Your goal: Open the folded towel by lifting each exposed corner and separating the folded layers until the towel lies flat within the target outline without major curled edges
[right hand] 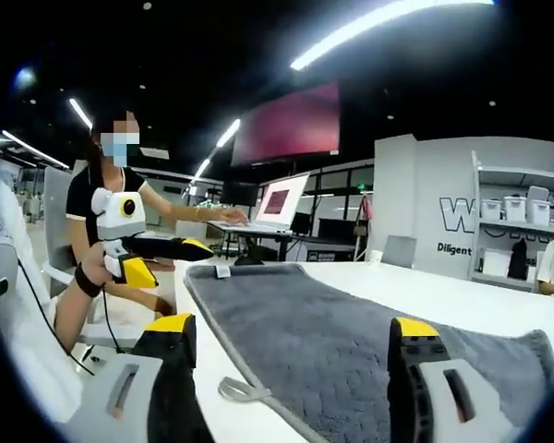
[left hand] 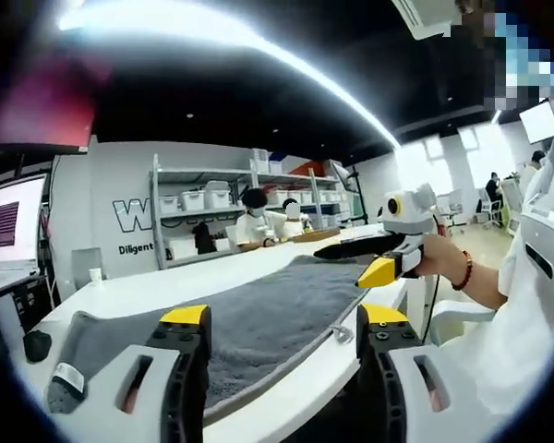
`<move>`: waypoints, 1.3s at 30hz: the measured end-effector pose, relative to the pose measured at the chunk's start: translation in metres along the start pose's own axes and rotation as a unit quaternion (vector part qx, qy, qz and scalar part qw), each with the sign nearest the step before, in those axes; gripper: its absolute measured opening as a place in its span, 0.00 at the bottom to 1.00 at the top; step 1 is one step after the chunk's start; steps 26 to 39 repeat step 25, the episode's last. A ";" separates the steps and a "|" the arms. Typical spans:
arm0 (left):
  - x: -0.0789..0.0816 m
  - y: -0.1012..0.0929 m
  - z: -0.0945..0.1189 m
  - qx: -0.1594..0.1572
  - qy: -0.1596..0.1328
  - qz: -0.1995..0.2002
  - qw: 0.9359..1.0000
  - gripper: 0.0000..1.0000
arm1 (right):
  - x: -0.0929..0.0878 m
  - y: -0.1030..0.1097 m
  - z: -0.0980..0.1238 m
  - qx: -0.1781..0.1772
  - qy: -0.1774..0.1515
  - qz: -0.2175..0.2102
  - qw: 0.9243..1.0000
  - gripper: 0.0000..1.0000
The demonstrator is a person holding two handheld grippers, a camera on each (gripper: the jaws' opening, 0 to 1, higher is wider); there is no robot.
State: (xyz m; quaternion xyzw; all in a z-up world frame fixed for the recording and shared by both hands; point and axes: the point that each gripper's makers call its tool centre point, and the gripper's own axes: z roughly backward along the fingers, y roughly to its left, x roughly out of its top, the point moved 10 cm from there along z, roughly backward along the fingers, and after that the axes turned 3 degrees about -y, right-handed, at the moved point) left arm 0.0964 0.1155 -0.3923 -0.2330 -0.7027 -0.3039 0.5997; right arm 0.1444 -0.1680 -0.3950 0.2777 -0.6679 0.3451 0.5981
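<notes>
Your grey towel (left hand: pixel 258 323) lies spread along the white tabletop (left hand: pixel 157 286), opened out, long and flat; in the right gripper view the same towel (right hand: pixel 351 341) runs from near the tabletop (right hand: pixel 425 286) edge away toward the far end, with a small white label at its far corner and a hanging loop (right hand: pixel 240 389) at the near edge, resting on the tabletop; your left tongs (left hand: pixel 282 323) sit spread wide, yellow tips apart, nothing between them, hovering above the towel's near edge; your right tongs (right hand: pixel 291 330) are likewise spread apart, empty, over the towel; in the left gripper view your right tongs come in from the right, held by a hand (left hand: pixel 439 258) with a bead bracelet, jaws parted above the towel's far side; in the right gripper view your left tongs show at the left, beside the towel's far corner, jaws parted; background: shelves with white bins (left hand: pixel 198 198), a laptop (right hand: pixel 272 208) on another desk, a person (right hand: pixel 111 212) seated at it, people (left hand: pixel 258 221) seated behind the tabletop.
</notes>
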 end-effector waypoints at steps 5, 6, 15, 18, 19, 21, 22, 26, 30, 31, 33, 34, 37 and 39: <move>0.000 0.001 0.001 0.000 0.010 0.004 1.000 0.62 | -0.001 -0.003 0.001 -0.008 0.010 0.011 1.000 0.83; 0.003 0.000 0.002 0.000 0.008 -0.005 1.000 0.62 | -0.001 -0.003 0.001 -0.006 0.010 0.011 1.000 0.84; 0.000 -0.001 0.001 -0.006 0.012 0.003 1.000 0.62 | -0.003 -0.001 -0.002 -0.007 0.019 0.026 0.999 0.84; 0.000 0.000 0.001 -0.005 0.012 -0.002 1.000 0.62 | -0.002 -0.001 -0.002 -0.007 0.017 0.026 0.999 0.84; 0.000 0.000 0.001 -0.005 0.013 -0.002 1.000 0.63 | -0.001 -0.002 -0.002 -0.010 0.014 0.028 0.999 0.84; 0.000 -0.001 0.001 -0.006 0.011 -0.001 1.000 0.63 | -0.001 -0.003 -0.001 -0.013 0.013 0.027 0.999 0.84; 0.000 -0.001 0.001 -0.006 0.011 0.000 1.000 0.63 | -0.001 -0.003 0.000 -0.012 0.012 0.030 0.999 0.84; -0.001 -0.001 0.000 -0.004 0.015 -0.002 1.000 0.63 | -0.001 -0.004 0.001 -0.016 0.013 0.027 0.999 0.84; -0.001 -0.001 0.000 -0.004 0.015 -0.002 1.000 0.63 | -0.001 -0.004 0.001 -0.016 0.013 0.027 0.999 0.84; -0.001 -0.001 0.000 -0.004 0.015 -0.002 1.000 0.63 | -0.001 -0.004 0.001 -0.016 0.013 0.027 0.999 0.84; -0.001 -0.001 0.000 -0.004 0.015 -0.002 1.000 0.63 | -0.001 -0.004 0.001 -0.016 0.013 0.027 0.999 0.84; -0.001 -0.001 0.000 -0.004 0.015 -0.002 1.000 0.63 | -0.001 -0.004 0.001 -0.016 0.013 0.027 0.999 0.84; -0.001 -0.001 0.000 -0.004 0.015 -0.002 1.000 0.63 | -0.001 -0.004 0.001 -0.016 0.013 0.027 0.999 0.84; -0.001 -0.001 0.000 -0.004 0.015 -0.002 1.000 0.63 | -0.001 -0.004 0.001 -0.016 0.013 0.027 0.999 0.84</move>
